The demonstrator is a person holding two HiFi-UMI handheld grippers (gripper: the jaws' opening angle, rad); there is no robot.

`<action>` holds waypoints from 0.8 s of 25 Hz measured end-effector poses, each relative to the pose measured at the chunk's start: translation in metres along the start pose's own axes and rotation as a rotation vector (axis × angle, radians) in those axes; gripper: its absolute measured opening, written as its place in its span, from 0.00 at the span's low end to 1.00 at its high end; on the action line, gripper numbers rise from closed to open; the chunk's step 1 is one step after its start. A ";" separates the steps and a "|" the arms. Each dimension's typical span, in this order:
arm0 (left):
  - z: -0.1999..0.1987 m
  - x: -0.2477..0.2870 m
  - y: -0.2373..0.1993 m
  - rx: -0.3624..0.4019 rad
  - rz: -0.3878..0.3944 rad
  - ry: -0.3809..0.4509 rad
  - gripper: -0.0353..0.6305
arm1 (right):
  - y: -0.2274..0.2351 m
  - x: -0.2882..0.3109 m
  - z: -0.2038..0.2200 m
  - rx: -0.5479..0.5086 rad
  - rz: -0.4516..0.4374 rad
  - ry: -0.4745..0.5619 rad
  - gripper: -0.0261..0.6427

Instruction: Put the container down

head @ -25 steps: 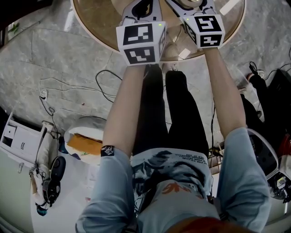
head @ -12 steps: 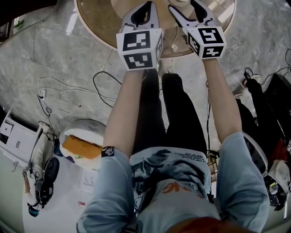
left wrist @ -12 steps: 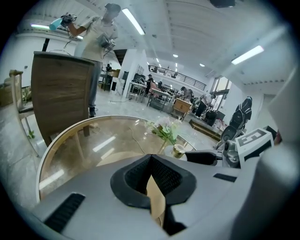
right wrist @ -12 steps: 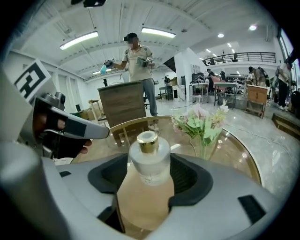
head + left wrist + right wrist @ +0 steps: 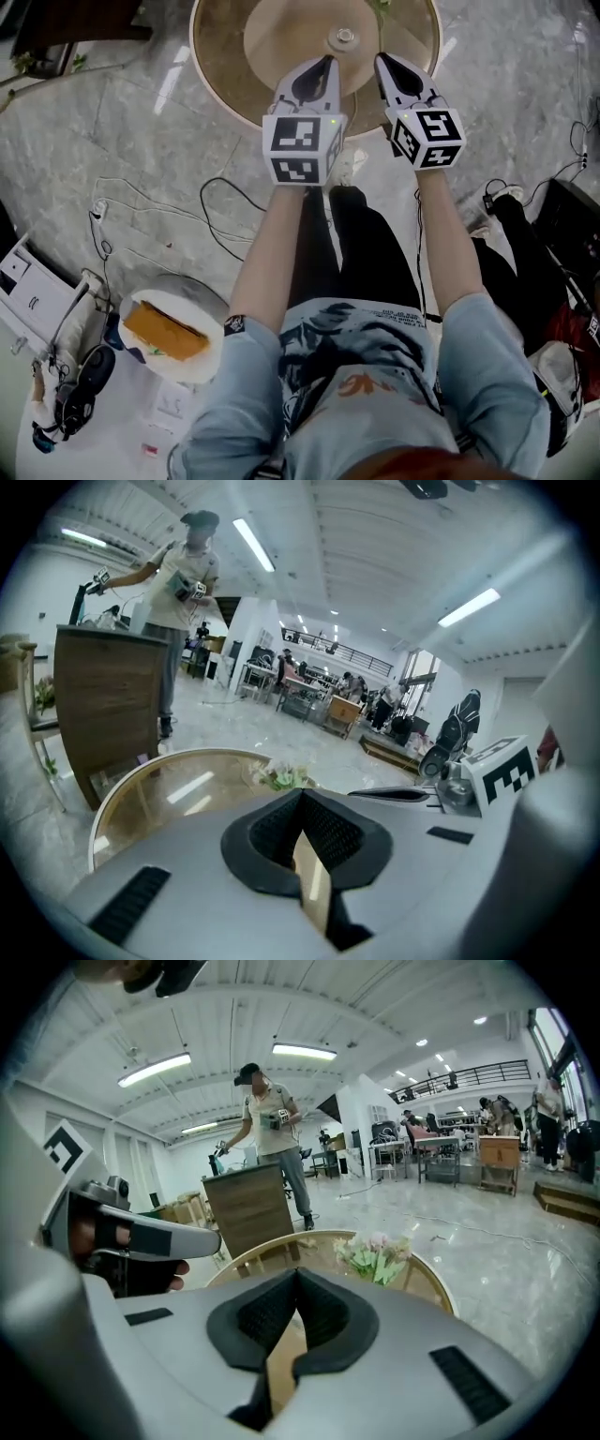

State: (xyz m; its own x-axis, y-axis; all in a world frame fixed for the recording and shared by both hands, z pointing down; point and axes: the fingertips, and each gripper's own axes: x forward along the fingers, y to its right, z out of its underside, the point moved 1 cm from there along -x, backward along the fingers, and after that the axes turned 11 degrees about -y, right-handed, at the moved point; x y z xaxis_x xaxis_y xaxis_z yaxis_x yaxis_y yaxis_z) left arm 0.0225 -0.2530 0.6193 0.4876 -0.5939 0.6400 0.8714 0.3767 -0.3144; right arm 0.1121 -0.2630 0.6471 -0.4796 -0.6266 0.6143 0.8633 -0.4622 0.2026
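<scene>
Left gripper (image 5: pixel 319 70): clenched, pads met, nothing between; held over near edge of round glass table (image 5: pixel 225 56). Right gripper (image 5: pixel 389 67): just to its right, jaws closing to a full clench, nothing between. Flowers (image 5: pixel 375 1255): on table, far side. Container: not made out in any view.

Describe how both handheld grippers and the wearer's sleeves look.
The left gripper and right gripper are pale grey, tapering shells with black ribbed pads. Each carries a white cube printed with black square markers. The person wears light blue short sleeves.
</scene>
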 end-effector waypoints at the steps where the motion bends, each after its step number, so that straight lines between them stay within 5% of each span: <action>1: -0.008 -0.006 0.003 -0.009 0.008 0.017 0.09 | -0.003 -0.005 -0.009 0.001 -0.011 0.011 0.06; 7: -0.046 -0.033 0.016 -0.078 0.042 0.099 0.09 | -0.006 -0.031 -0.052 0.033 -0.028 0.065 0.06; 14: -0.089 -0.030 -0.004 -0.273 -0.032 0.181 0.09 | 0.016 -0.043 -0.104 0.256 0.039 0.215 0.06; 20: -0.167 -0.097 -0.014 -0.294 -0.130 0.254 0.09 | -0.002 -0.080 -0.203 0.196 0.061 0.271 0.06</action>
State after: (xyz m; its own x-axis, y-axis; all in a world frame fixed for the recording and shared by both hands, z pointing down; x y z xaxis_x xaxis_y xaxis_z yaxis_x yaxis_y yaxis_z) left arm -0.0275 -0.3197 0.4445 0.3382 -0.7938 0.5055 0.8871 0.0896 -0.4528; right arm 0.1172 -0.3391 0.4430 -0.4281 -0.8053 0.4102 0.8927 -0.3061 0.3308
